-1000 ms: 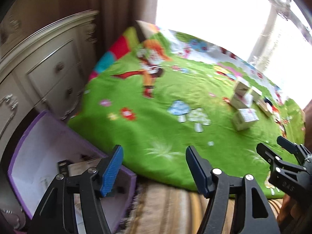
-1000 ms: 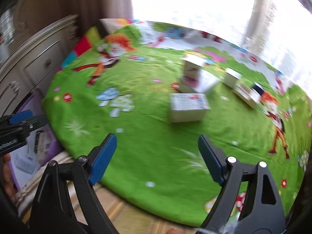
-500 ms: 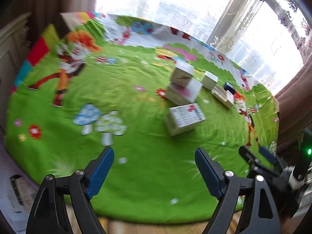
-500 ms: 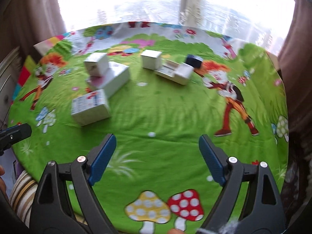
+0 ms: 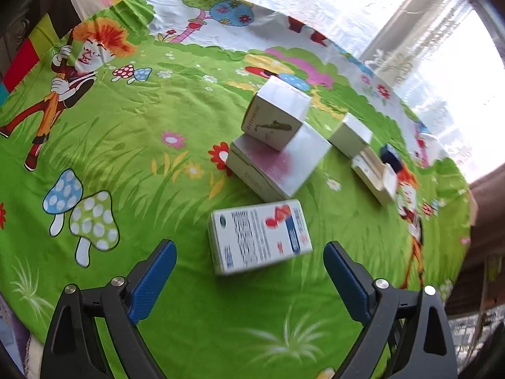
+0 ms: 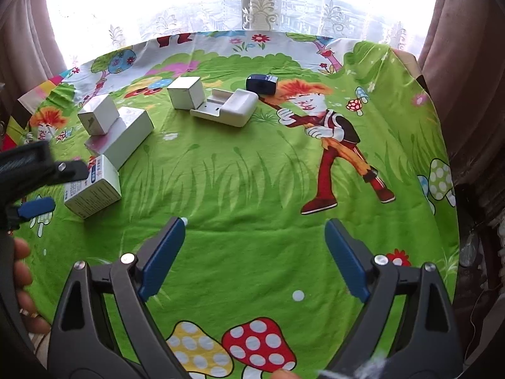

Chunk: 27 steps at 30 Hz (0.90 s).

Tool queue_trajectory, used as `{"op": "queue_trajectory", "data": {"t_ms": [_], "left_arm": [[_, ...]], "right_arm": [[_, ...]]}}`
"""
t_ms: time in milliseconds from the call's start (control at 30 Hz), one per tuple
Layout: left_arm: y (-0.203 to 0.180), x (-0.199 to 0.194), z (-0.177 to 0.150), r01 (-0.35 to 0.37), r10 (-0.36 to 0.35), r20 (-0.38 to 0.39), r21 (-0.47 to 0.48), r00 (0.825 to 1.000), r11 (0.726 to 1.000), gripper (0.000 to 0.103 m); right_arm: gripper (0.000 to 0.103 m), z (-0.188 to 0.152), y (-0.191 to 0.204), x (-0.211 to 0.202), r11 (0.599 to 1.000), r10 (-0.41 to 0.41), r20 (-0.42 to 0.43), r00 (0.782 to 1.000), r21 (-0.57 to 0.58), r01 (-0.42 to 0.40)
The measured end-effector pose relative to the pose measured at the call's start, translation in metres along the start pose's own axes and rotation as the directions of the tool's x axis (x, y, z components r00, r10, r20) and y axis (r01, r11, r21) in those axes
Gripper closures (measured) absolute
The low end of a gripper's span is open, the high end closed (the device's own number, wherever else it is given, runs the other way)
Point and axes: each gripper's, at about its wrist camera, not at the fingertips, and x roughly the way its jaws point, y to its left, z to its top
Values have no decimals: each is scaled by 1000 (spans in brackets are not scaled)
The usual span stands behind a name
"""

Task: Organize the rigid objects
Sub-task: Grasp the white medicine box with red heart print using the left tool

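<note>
the left hand-held gripper (image 5: 249,265) hovers with its blue pads spread wide and nothing between them, low over the green cartoon cloth (image 5: 126,145) that covers the round worktop. just ahead at 12 o'clock, close to the fingertips but not touching them, lies a printed carton (image 5: 260,237) on its side (its print is blurred). beyond it, toward 12 to 1 o'clock, a flat white box (image 5: 277,164) with a pinkish top carries a small white cube box (image 5: 274,113) standing tilted on its far corner. further off at 1 o'clock sits another white cube (image 5: 350,135), and just beside it at 2 o'clock an open white case (image 5: 374,173) with a dark blue box (image 5: 389,156) behind it.

the right hand-held gripper (image 6: 254,249) is likewise spread and empty, above bare cloth (image 6: 252,189) near the red and yellow mushrooms. at 9 o'clock in its view the left hand-held gripper (image 6: 34,186) shows from the side, its fingertips bracketing the near end of the printed carton (image 6: 94,189), though contact cannot be told. at 10 o'clock sits the flat white box (image 6: 123,139) with the small cube box (image 6: 99,113) on it; at 11 o'clock are the second cube (image 6: 186,91) and the open white case (image 6: 227,107) touching it, and at 12 o'clock the dark blue box (image 6: 262,83). farthest away a lace-curtained window (image 6: 258,3) glows bright.
</note>
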Motion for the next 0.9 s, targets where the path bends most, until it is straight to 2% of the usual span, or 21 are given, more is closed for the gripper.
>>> {"op": "queue_trajectory", "data": {"t_ms": [167,300,333,367,600,900], "left_arm": [[-5,15,5,-54,54,-7,17,999,998,8],[-10,17,5,-49,47,27,75,999,996,10],[-13,16,4,-61,58,35,101,998,993,22],[-15,17,3,-85,82,33,131,996,988,26],[-12,14,-10,-46,41,30,162,999,986,28],[-3,-5,-46,0,-15,62,233,998,973,28]], "right_arm": [[11,-2,0,3,1000,-5,4,1000,-6,5],[10,-3,1,6,1000,-2,-1,1000,-6,2],[10,-3,1,6,1000,-2,-1,1000,-6,2],[10,-3,1,6,1000,-1,-2,1000,-6,1],[10,-5,3,9,1000,2,-12,1000,-9,-3],[10,7,-7,8,999,26,-7,1000,39,-25]]}}
